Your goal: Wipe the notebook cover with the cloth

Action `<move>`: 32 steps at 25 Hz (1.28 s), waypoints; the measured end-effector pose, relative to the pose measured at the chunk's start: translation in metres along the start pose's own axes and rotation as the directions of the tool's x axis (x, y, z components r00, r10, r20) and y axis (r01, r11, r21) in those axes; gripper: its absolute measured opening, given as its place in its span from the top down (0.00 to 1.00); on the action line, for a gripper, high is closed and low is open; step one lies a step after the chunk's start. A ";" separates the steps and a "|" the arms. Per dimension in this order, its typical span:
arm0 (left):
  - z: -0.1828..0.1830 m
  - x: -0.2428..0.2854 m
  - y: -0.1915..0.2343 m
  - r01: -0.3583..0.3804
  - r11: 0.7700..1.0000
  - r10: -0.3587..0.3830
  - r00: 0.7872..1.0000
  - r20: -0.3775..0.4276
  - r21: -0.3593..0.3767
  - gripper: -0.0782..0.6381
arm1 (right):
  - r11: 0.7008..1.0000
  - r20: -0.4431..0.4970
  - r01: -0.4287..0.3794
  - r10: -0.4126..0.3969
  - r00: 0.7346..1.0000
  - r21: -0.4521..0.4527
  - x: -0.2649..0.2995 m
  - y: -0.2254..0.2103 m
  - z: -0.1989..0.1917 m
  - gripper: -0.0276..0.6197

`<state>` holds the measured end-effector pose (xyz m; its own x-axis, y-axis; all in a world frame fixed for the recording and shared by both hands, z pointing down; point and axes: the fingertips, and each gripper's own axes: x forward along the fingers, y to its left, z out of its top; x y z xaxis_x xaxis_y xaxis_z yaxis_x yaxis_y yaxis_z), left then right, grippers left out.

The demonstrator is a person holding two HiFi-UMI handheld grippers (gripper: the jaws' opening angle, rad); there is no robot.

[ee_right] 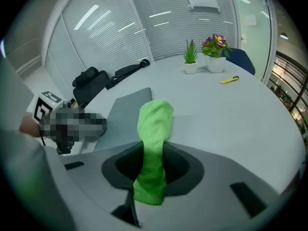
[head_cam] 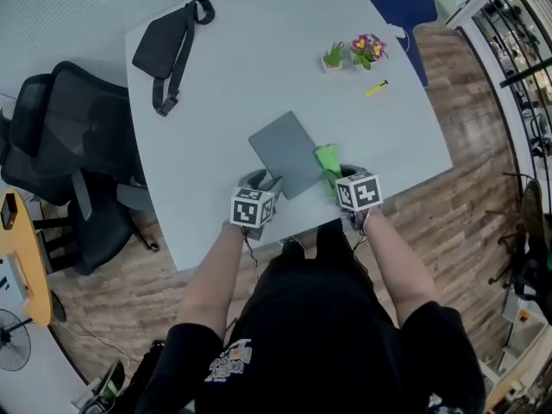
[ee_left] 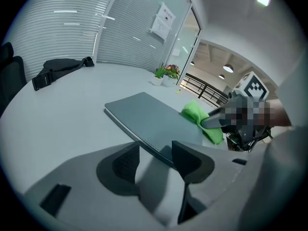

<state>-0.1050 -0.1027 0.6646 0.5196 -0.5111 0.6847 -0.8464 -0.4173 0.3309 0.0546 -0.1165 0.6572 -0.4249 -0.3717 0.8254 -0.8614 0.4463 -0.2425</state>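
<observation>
Our right claw (ee_right: 153, 163) is squeezed tight on the green cloth (ee_right: 155, 124). The cloth sticks out in front of this claw, and its far end touches the side of the grey notebook (ee_right: 126, 112). Our left claw (ee_left: 155, 159) has its two jaws apart with nothing held in them, and the near corner of the notebook lies flat just in front of it on the white table (ee_left: 62, 109), a little to this claw's right.

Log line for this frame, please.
right claw: shut on cloth | cloth: at notebook right edge | left claw: open, at notebook near corner
</observation>
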 end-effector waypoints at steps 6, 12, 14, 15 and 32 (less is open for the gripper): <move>0.001 -0.006 -0.001 0.019 1.000 -0.019 0.999 0.032 -0.006 0.61 | 0.998 0.060 -0.055 0.055 0.997 -0.015 -0.033 0.015 -0.019 0.79; 0.010 -0.038 0.000 -0.080 0.997 0.080 0.983 0.164 -0.007 0.61 | 0.992 0.216 -0.104 0.117 0.969 -0.072 -0.077 0.014 0.014 0.78; 0.022 -0.053 -0.006 -0.125 0.992 0.126 0.966 0.227 -0.018 0.61 | 0.984 0.257 -0.127 0.155 0.954 -0.122 -0.089 0.011 0.033 0.78; 0.028 -0.061 -0.010 -0.151 0.988 0.153 0.954 0.259 -0.026 0.61 | 0.978 0.273 -0.142 0.180 0.945 -0.154 -0.095 0.011 0.042 0.78; 0.062 -0.157 -0.223 -0.445 0.886 0.432 0.693 0.577 -0.129 0.75 | 0.761 0.298 -0.378 0.582 0.757 -0.527 -0.217 0.012 0.049 0.78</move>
<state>0.0095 0.0239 0.4426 0.0614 -0.9682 0.2424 -0.9964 -0.0451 0.0721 0.1230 -0.0706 0.4506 -0.9058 -0.2644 0.3312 -0.3486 0.9092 -0.2278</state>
